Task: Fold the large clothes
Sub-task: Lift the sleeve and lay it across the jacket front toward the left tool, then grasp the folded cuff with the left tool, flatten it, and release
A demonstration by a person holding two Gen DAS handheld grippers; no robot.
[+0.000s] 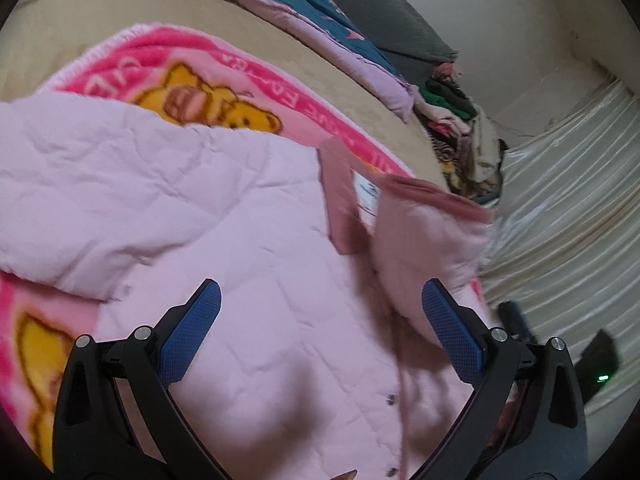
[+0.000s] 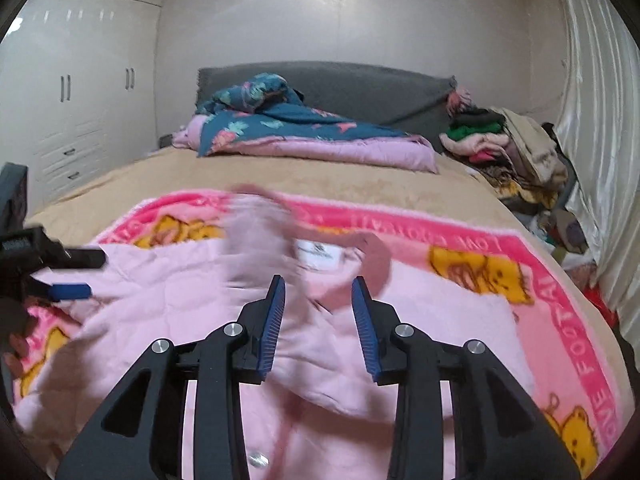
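Two grippers hang over a pale pink quilted jacket [image 1: 248,240] that lies spread on a bright pink blanket [image 2: 560,320] with yellow bears, and the blanket in turn lies on a bed covered with a tan sheet [image 2: 320,178]. From the left wrist view, the left gripper [image 1: 320,304] has its jaws spread wide over the front of the jacket, with nothing between the blue pads and no fabric pinched. One sleeve is folded across the body of the jacket at the left of that view, and the darker pink collar [image 1: 344,200] with a white label [image 1: 366,194] sits further ahead. A part of the jacket at the right of the collar is raised and blurred. From the right wrist view, the right gripper [image 2: 319,304] has its jaws parted a little, and the jacket lies below them; the pads do not press on the fabric, though the blur near the collar makes that part hard to read. The left gripper shows at the left edge of that view, above the jacket's far side. At the head of the bed lies a dark blue flowered quilt [image 2: 288,124] with a pink underside, in front of a grey headboard [image 2: 360,88]. A heap of clothes [image 2: 504,140] sits at the right of the bed near a cream curtain [image 2: 600,140], and white wardrobes [image 2: 80,100] stand at the left.
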